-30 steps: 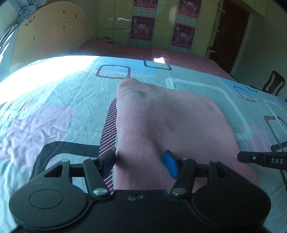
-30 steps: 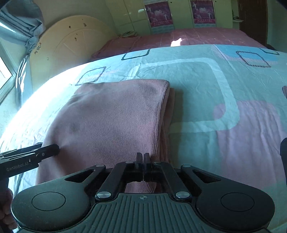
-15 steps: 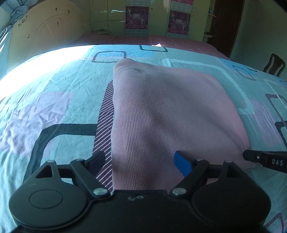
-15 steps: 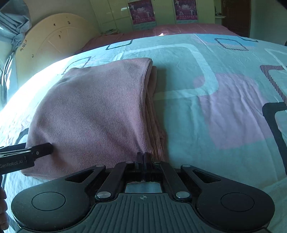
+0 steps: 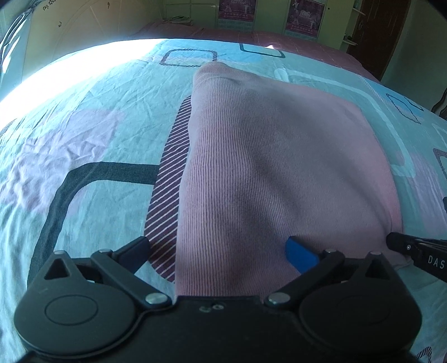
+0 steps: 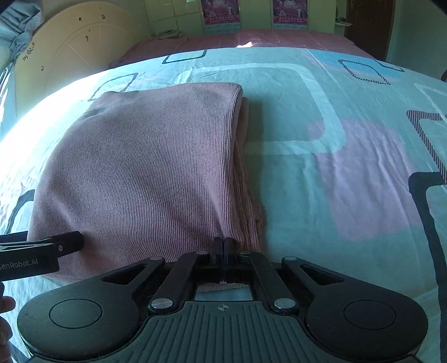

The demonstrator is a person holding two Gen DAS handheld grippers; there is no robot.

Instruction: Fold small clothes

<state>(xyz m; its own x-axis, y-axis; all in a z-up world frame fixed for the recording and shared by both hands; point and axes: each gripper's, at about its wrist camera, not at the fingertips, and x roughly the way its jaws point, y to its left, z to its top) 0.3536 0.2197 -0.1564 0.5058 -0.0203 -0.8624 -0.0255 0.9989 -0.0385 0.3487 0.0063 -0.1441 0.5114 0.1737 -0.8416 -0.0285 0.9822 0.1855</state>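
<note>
A pink ribbed garment (image 5: 279,167) lies folded into a thick rectangle on the patterned bed sheet (image 5: 97,134). My left gripper (image 5: 219,248) hovers at the garment's near left edge. Its jaws are opening wide: the cloth lies between the black finger and the blue pad, and neither presses on it. My right gripper (image 6: 223,245) is shut, its tips at the garment's (image 6: 145,173) near right corner, where stacked layers show along the right side. I cannot tell whether any cloth is pinched. Each view shows the other tool: the right gripper (image 5: 395,242), and one of the left gripper's fingers (image 6: 67,241).
The teal sheet (image 6: 335,139) with pink and dark squares spreads wide to the right of the garment. A cream headboard (image 6: 69,47) stands at the far left, green cupboards with posters (image 6: 220,11) and a dark door (image 6: 368,22) at the back. A person's hand (image 6: 5,307) shows at lower left.
The left gripper's jaws have spread much wider across the garment's near edge. Both views have tipped down a little towards the garment. The right gripper stays shut at the corner.
</note>
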